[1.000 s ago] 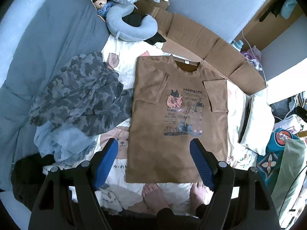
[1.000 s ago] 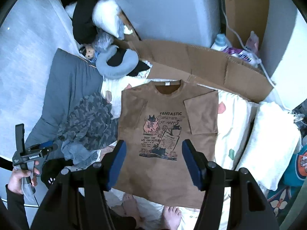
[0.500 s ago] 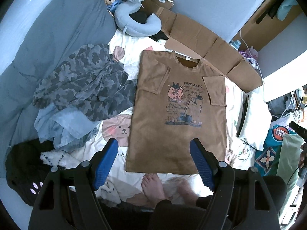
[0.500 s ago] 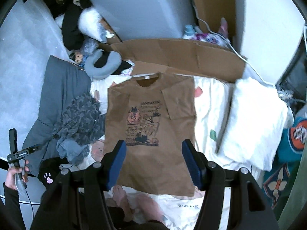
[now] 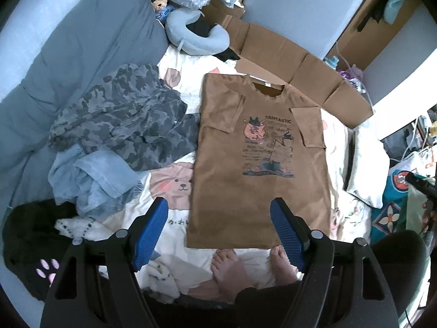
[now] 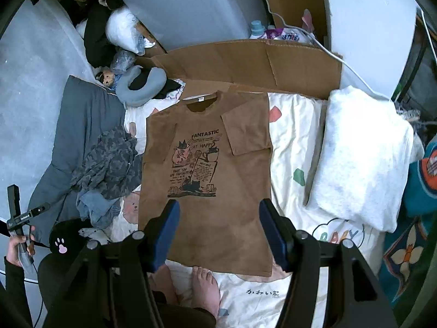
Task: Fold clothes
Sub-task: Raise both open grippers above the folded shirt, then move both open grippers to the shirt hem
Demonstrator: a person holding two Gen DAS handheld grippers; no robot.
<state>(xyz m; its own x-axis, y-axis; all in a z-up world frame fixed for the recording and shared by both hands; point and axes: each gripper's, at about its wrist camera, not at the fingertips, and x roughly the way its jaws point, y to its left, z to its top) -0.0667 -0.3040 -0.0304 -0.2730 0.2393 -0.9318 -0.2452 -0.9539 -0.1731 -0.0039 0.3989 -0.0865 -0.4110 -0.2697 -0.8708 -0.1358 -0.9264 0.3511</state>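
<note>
A brown T-shirt (image 5: 259,164) with a cat print lies flat on the white bedsheet (image 5: 174,186), both sleeves folded in over the front. It also shows in the right wrist view (image 6: 207,169). My left gripper (image 5: 218,213) is open and empty, held high above the shirt's bottom hem. My right gripper (image 6: 218,216) is open and empty, high above the same hem. A pile of camouflage and blue clothes (image 5: 120,134) lies left of the shirt.
Bare feet (image 5: 226,268) stand at the shirt's hem. A grey duvet (image 5: 68,63) lies at the left, a neck pillow (image 5: 196,41) and flattened cardboard (image 5: 295,63) at the head, a white pillow (image 6: 360,158) at the right.
Both grippers have risen and pulled back, so the shirt looks smaller and farther. The right view has swung right, showing more of the white pillow. The shirt has not moved.
</note>
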